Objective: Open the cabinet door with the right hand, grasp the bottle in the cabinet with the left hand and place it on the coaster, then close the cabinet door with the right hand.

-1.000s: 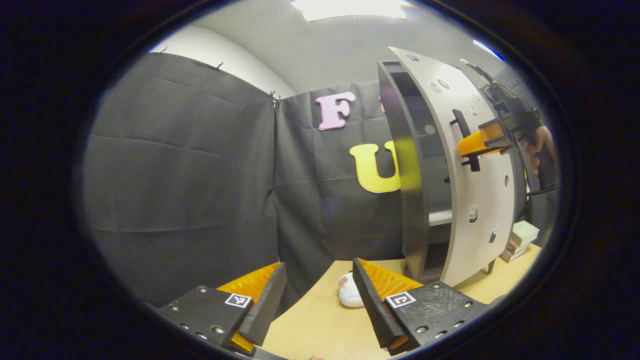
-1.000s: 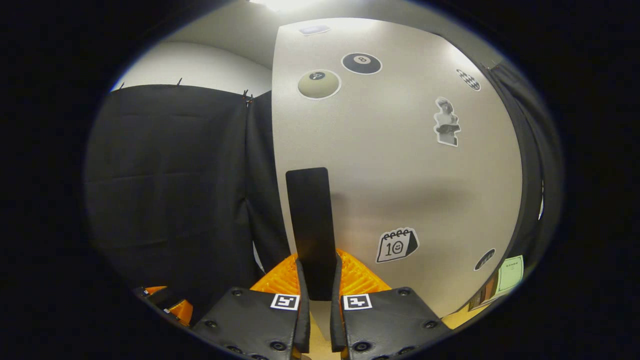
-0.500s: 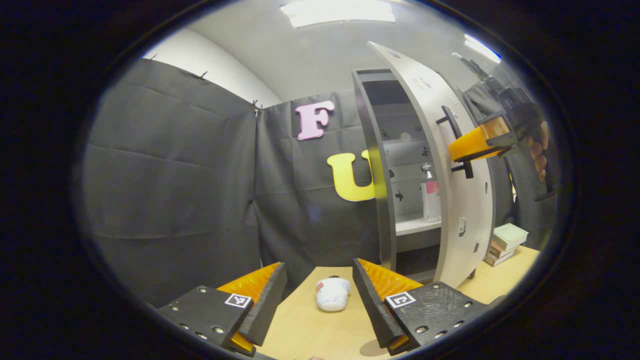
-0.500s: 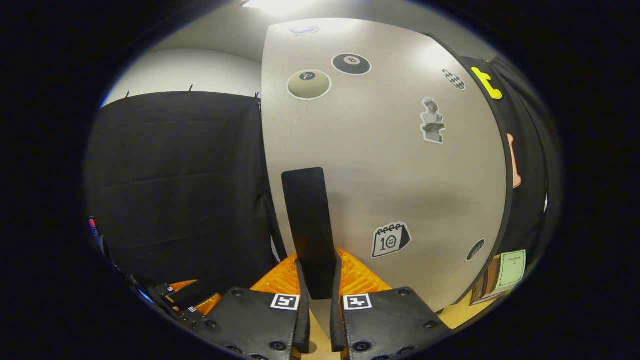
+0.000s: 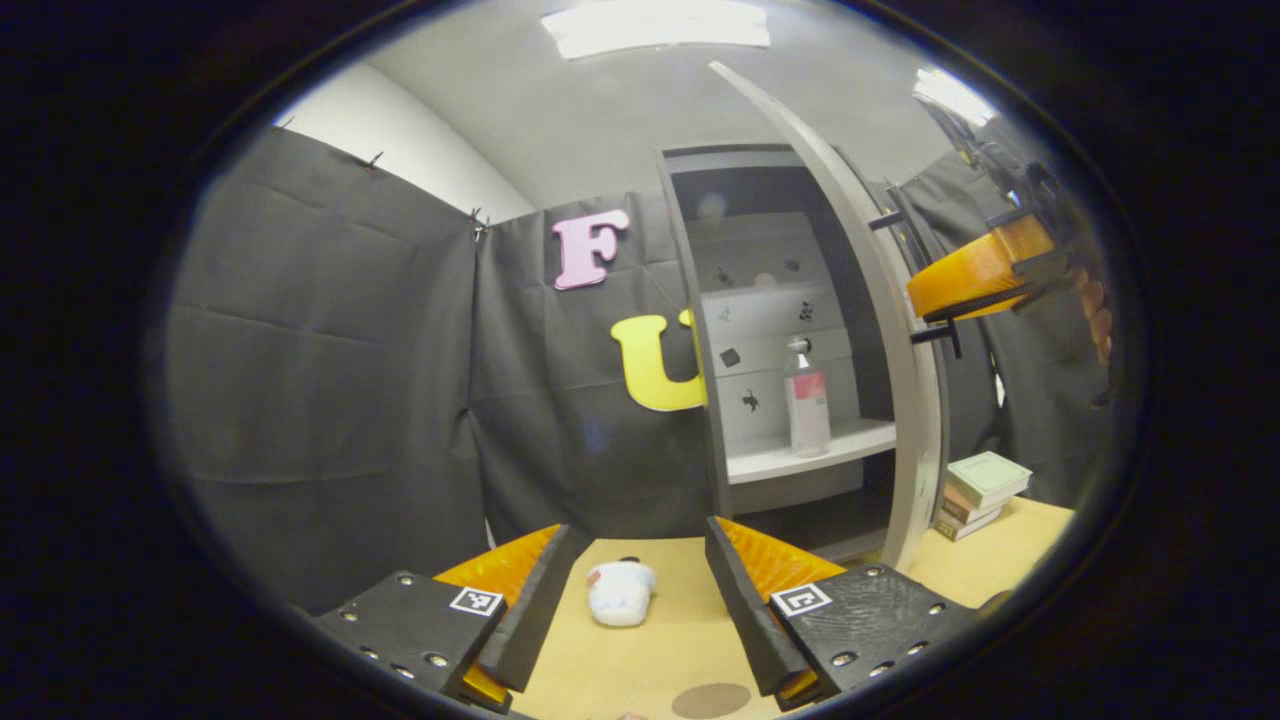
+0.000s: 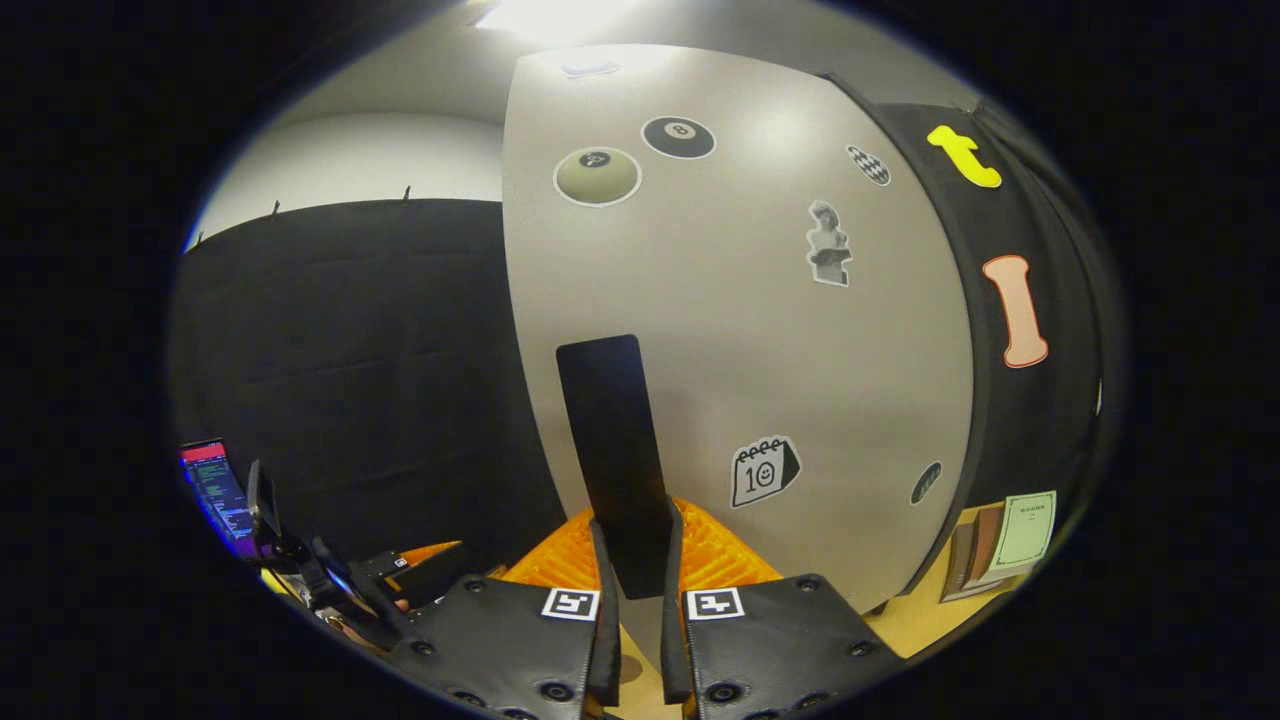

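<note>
- Left gripper [image 5: 630,620]: low and near over the table [image 5: 640,670], fingers spread wide, nothing between them.
- Soft white toy [image 5: 619,592]: lying on the table, seen in the gap between those fingers.
- Coaster [image 5: 711,700]: round, brown, flat on the near table, right of the toy.
- Cabinet [image 5: 700,330]: far side, standing open; bottle [image 5: 806,398] upright on its shelf [image 5: 800,455], untouched.
- Door [image 5: 880,300]: swung out, seen edge-on in the left gripper view.
- Right gripper [image 6: 635,590]: clenched on the door's black handle [image 6: 612,450], a finger pressed on either side.
- Books [image 5: 985,482]: stacked on the table right of the door.
</note>
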Tool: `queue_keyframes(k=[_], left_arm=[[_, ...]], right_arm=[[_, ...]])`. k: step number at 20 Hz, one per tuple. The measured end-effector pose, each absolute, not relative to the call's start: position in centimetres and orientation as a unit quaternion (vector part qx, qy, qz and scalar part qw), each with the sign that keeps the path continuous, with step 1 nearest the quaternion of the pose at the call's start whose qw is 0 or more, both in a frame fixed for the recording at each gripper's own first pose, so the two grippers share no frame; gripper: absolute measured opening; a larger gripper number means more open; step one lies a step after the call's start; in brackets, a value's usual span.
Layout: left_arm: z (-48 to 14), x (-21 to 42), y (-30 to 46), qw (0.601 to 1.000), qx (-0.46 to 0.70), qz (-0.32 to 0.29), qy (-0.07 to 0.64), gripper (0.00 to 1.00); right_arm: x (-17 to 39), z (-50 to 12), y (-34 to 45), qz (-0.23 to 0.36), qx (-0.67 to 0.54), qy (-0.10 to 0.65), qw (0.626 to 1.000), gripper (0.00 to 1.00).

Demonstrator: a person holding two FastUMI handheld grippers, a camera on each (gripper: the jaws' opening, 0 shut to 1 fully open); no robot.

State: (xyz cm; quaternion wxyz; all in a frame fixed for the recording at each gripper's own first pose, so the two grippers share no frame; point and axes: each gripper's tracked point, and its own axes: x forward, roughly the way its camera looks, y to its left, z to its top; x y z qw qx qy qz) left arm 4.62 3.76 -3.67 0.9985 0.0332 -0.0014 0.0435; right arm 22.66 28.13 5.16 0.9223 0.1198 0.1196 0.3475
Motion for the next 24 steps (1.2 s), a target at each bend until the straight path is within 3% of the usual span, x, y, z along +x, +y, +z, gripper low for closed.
queue_keyframes(k=[15,24], left_arm=[[-3.5,4.8,-6.1,1.000,0.013,-0.012,0.002,0.82],[-2.6,3.7,-9.8,0.999,0.029,-0.030,-0.003,0.80]], right_arm=[[21.0,5.2,23.2,0.345,0.125,0.109,0.924,0.18],[20.8,5.0,19.4,0.301,0.131,0.092,0.940,0.17]])
